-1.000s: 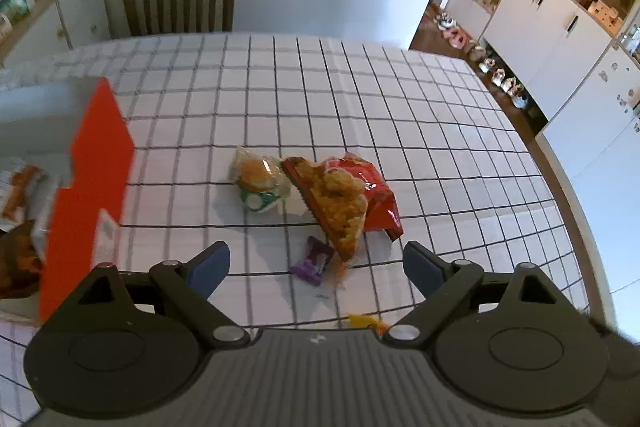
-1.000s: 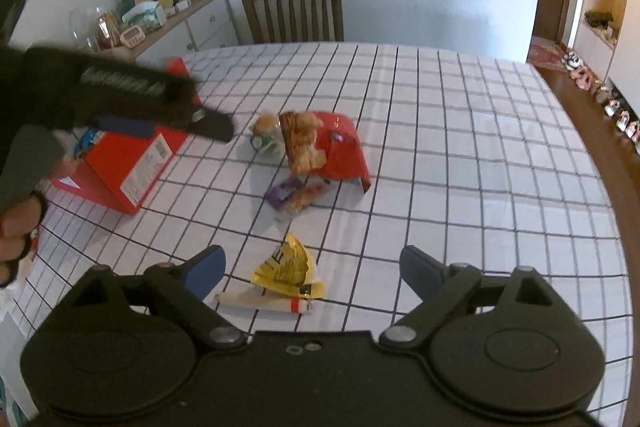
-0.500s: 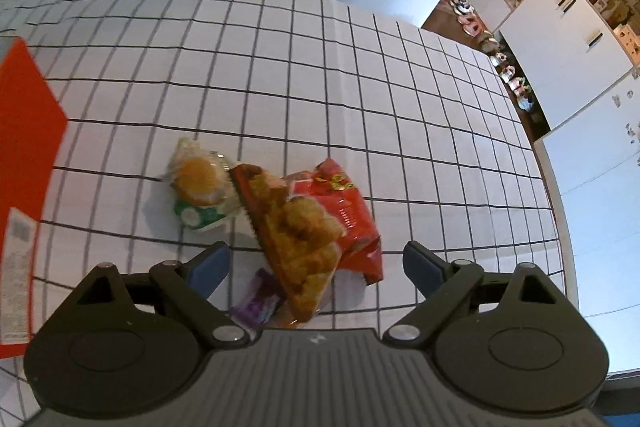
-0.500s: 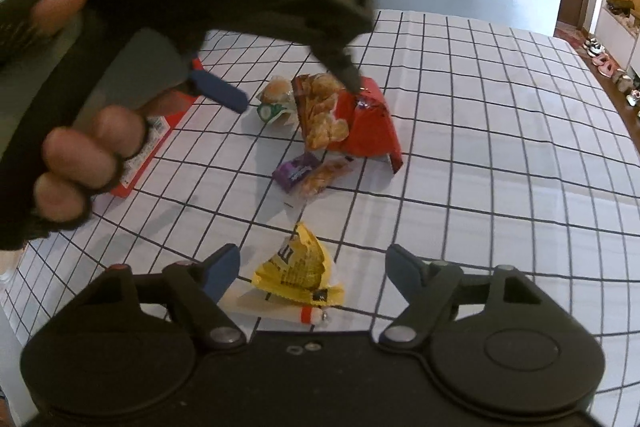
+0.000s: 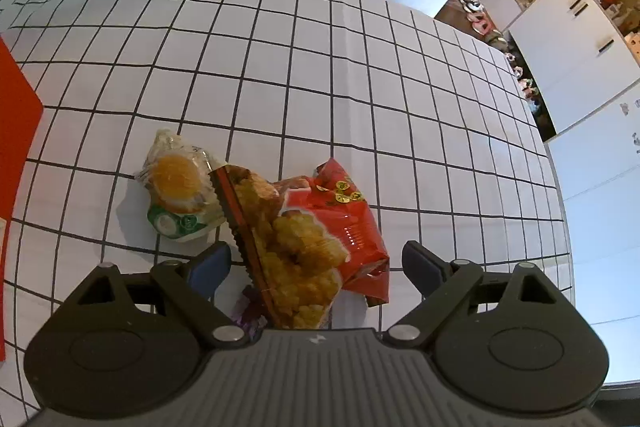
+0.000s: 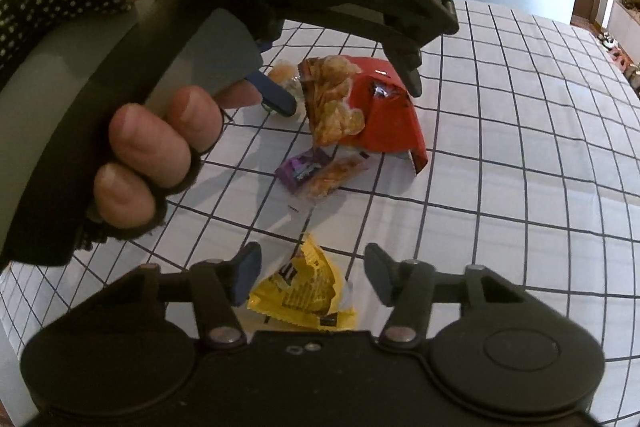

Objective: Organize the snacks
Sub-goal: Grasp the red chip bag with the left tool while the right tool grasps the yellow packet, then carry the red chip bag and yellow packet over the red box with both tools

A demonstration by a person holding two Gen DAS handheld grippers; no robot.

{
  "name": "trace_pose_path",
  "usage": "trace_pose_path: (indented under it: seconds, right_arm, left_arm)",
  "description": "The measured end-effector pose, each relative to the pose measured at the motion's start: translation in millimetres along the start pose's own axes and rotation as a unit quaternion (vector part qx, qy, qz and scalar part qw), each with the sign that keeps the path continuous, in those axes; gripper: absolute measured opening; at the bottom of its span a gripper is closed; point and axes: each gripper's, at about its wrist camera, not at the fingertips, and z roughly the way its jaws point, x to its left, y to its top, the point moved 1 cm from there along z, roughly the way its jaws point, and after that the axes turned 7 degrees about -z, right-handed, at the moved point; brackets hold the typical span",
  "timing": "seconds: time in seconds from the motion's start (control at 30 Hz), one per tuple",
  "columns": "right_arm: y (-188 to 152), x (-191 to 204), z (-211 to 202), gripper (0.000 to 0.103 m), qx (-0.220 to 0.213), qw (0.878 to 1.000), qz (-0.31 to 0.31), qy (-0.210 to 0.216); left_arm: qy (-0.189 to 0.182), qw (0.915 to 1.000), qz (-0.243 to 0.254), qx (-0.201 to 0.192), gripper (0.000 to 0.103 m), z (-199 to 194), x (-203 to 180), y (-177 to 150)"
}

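A red chip bag [image 5: 344,227] lies on the checked tablecloth [image 5: 320,67], between the fingers of my left gripper [image 5: 316,263]. Its jaws are closing, with the pads still clear of the bag. The right wrist view shows that left gripper [image 6: 344,89] straddling the red bag [image 6: 388,123] from above. My right gripper [image 6: 312,277] hangs low over a crumpled yellow packet [image 6: 304,291]. Its jaws are closing with the packet between them, and a gap still shows at the right pad.
A wrapped bun [image 5: 180,187] lies left of the red bag. A purple wrapper [image 6: 298,167] and a small clear snack packet [image 6: 336,175] lie between bag and yellow packet. A red box [image 5: 16,131] stands at the left edge. A gloved hand [image 6: 140,147] holds the left gripper.
Both grippers have sunk toward the table. The left one moved over the red bag and now fills the right wrist view. The right jaws have narrowed around the yellow packet.
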Motion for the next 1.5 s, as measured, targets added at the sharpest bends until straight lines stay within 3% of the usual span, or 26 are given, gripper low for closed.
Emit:
trace_pose_path:
  seconds: [0.07,0.53,1.33,1.5]
  right_arm:
    - [-0.6,-1.2,1.7,0.047,0.002,1.000,0.003,0.003]
    - [-1.7,-7.2,-1.5,0.029,-0.001,1.000,0.022,0.007]
    - [7.7,2.0,-92.0,0.028,-0.056,0.998,0.022,-0.028]
    - [12.9,6.0,-103.5,0.028,-0.055,0.998,0.031,-0.015]
  left_arm:
    - [0.000,1.0000,0.001,0.005,0.079,2.2,-1.0,0.0]
    - [0.000,1.0000,0.003,-0.006,0.072,-12.3,-3.1,-4.1]
    - [-0.035,0.9979,0.013,-0.053,0.072,-121.2,25.8,-37.3]
    - [-0.035,0.9971,0.014,-0.066,0.072,-146.9,43.4,-43.4]
